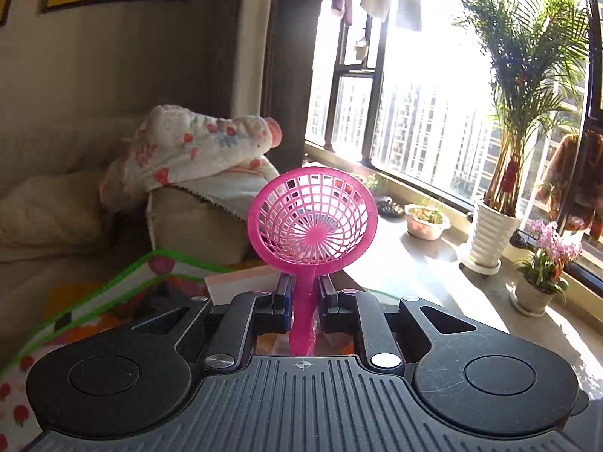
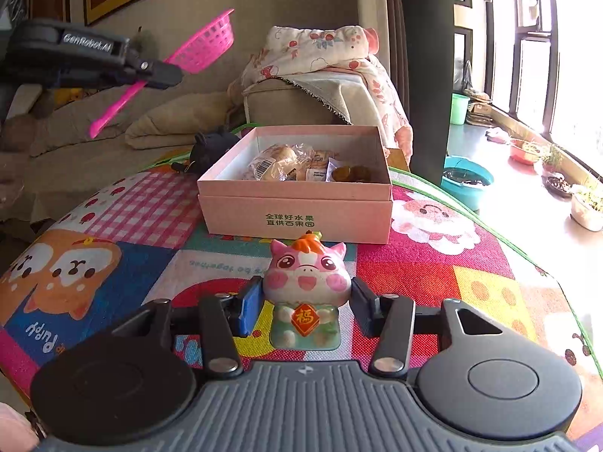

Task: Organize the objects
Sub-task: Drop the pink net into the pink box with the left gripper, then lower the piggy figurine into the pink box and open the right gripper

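Right gripper (image 2: 306,307) clamps a pink pig figurine (image 2: 306,286) at head level, its base apparently on the play mat (image 2: 471,282). Behind it, an open pink box (image 2: 296,209) holds wrapped snacks, contents indistinct. Left gripper (image 1: 304,293), raised, pinches a pink mesh strainer (image 1: 312,218) by its handle.

I see a pink plastic strainer (image 1: 312,222), a round mesh bowl on a long flat handle, raised in the air with its bowl tilted up, clamped by the handle. A pink pig figurine (image 2: 306,286) with an orange tuft and a red badge stands upright on the patterned mat, just in front of an open pink box (image 2: 296,203). Inside the box lie wrapped snacks (image 2: 279,165).
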Demonstrator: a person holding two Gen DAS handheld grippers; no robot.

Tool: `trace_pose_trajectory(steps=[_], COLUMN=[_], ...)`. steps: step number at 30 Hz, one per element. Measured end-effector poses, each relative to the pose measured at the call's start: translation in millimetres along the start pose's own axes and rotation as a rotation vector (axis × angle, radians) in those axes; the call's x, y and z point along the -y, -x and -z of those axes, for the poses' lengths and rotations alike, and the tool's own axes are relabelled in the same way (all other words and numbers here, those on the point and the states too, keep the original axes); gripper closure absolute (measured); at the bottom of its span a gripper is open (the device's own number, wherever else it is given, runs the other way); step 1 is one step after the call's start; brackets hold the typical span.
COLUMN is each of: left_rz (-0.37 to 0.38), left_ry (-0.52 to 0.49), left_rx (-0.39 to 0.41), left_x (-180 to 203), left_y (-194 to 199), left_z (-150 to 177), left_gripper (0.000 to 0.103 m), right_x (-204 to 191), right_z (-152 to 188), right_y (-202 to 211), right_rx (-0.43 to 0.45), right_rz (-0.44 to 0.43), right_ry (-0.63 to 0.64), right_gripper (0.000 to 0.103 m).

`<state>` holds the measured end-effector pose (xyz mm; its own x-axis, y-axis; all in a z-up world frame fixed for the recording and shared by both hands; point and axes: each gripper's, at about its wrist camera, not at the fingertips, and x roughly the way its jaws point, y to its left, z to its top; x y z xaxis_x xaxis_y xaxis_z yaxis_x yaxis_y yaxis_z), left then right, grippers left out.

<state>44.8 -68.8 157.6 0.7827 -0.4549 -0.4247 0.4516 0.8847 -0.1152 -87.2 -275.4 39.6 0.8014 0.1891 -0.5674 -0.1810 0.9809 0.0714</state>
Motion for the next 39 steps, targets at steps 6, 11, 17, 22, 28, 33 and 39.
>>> trace_pose_trajectory(steps=[6,11,17,22,28,33,39], left_rz=[0.072,0.033,-0.023,-0.051,-0.058,-0.071,-0.092], left_ry=[0.139,0.145,0.214,0.200,0.153,0.206,0.243], left_rx=[0.001,-0.023,-0.040,-0.090,-0.144,-0.146,-0.142], left_x=[15.7,20.7,-8.0,-24.5,-33.0,-50.4,-68.3], left_y=[-56.4,-92.1,-98.5,-72.0,-27.8,-1.1,17.8], left_z=[-22.1,-4.8,21.7,53.9,102.5,124.7,139.3], left_gripper=[0.087,0.085,0.085,0.085,0.085,0.085,0.085], right_x=[7.7,19.7,27.0,25.9,20.0,18.8,17.6], right_z=[5.6,14.3,20.3,17.8,-11.0,-76.1,-158.2], right_y=[-1.5,-4.5,-8.5,-10.8,-9.3,-7.0,-27.2], right_rx=[-0.002,-0.019,-0.029,-0.030,0.016,0.105,0.152], right_rz=[0.014,0.025,0.030,0.028,0.048,0.014,-0.007], right_ry=[-0.021,-0.047,-0.067,-0.067,-0.005,0.039,0.001], right_gripper=[0.054,0.054,0.054,0.054,0.054,0.054,0.054])
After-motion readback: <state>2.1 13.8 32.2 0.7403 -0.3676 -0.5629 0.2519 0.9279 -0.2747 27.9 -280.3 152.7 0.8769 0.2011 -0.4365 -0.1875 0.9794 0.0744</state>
